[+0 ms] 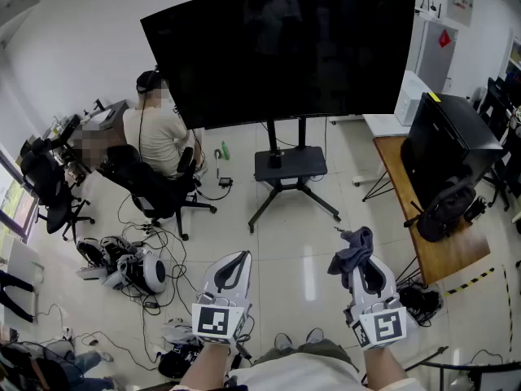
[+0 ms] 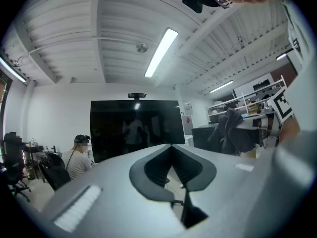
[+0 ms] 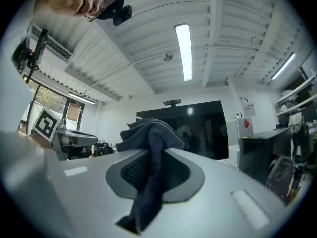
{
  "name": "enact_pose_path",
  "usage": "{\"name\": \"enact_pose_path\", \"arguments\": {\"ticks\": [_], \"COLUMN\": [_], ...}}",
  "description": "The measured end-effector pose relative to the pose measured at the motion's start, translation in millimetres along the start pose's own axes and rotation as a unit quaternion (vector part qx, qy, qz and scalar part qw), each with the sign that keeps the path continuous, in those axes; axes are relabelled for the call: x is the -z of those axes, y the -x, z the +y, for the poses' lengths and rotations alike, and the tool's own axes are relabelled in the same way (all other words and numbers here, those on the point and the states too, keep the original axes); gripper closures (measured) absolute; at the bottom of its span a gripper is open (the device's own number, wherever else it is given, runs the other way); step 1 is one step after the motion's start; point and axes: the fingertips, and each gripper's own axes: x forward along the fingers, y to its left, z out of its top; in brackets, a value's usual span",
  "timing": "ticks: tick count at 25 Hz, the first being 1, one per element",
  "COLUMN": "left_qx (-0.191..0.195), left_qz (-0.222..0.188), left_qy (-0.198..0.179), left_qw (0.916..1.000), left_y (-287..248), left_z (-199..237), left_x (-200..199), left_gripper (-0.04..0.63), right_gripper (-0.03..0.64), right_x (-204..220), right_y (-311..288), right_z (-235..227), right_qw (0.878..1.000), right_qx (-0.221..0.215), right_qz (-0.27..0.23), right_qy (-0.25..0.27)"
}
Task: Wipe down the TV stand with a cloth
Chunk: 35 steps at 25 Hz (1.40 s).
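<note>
A large dark TV (image 1: 285,47) stands on a black wheeled stand whose shelf (image 1: 290,164) and splayed legs rest on the tiled floor ahead of me. My right gripper (image 1: 358,255) is shut on a dark grey cloth (image 1: 352,249), which bunches above the jaws in the right gripper view, cloth (image 3: 150,138). My left gripper (image 1: 236,261) is shut with nothing in it; in the left gripper view its jaws meet at the tip, left gripper (image 2: 172,147). Both grippers are held low near my body, well short of the stand.
A seated person (image 1: 159,133) on a black office chair is left of the TV. Cables and headsets (image 1: 130,267) litter the floor at left. A wooden table (image 1: 427,218) with a black monitor and a backpack stands at right.
</note>
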Motion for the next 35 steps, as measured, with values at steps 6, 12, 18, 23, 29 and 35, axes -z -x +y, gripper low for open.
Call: {"name": "enact_pose_path", "arguments": {"ticks": [6,12,18,23,29,35], "left_qx": [-0.014,-0.016,-0.027,-0.029,-0.029,-0.017], "left_qz": [-0.001,-0.005,-0.009,-0.023,-0.017,0.027], "left_qy": [0.003,0.009,0.009,0.001,0.01,0.025], "left_qw": [0.9999,0.9998,0.9996,0.9993,0.9994,0.9992], "left_y": [-31,-73,-124,-190,-335,-430], "left_z": [-18,-33,7,95,244,322], "left_x": [3,29,86,131,184,228], "left_gripper": [0.456,0.456,0.456,0.456,0.456,0.456], "right_gripper": [0.558,0.558,0.558,0.558,0.558,0.558], "right_x": [-4,16,71,116,173,199], "right_y": [-3,-23,-79,-184,-395,-524], "right_z": [-36,-85,-100,-94,-126,-133], "right_qw": [1.0,1.0,0.999,0.999,0.999,0.999], "right_qx": [-0.01,-0.017,-0.028,-0.013,0.011,0.009], "right_qz": [-0.006,-0.023,-0.021,-0.024,-0.016,-0.016], "right_qy": [0.005,0.002,0.011,0.028,0.028,0.045]}}
